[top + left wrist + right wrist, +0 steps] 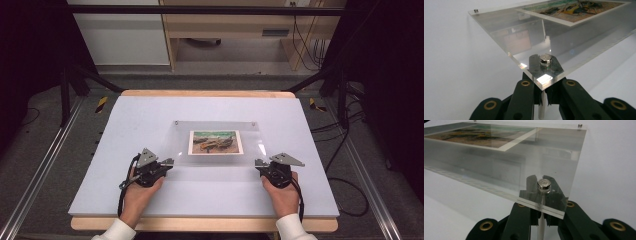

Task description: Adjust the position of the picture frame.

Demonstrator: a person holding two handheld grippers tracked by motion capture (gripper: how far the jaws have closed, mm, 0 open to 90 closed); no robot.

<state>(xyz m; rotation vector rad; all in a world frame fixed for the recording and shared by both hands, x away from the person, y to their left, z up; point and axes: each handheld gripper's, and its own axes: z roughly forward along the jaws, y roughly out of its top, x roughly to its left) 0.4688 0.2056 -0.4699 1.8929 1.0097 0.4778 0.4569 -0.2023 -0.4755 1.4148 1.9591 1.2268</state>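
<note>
The clear acrylic frame [216,142] at the tabletop [150,195] centre is grasped at its 7 and 5 o'clock corner posts by the clenched left tongs [170,161] and right tongs [258,162], and is best lifted level, both sides together.

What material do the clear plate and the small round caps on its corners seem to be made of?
The plate looks like clear acrylic, possibly glass: transparent, glossy, with polished edges and room reflections. The caps look like polished metal: silvery and mirror-bright. The print inside seems to be paper with a white border.
</note>
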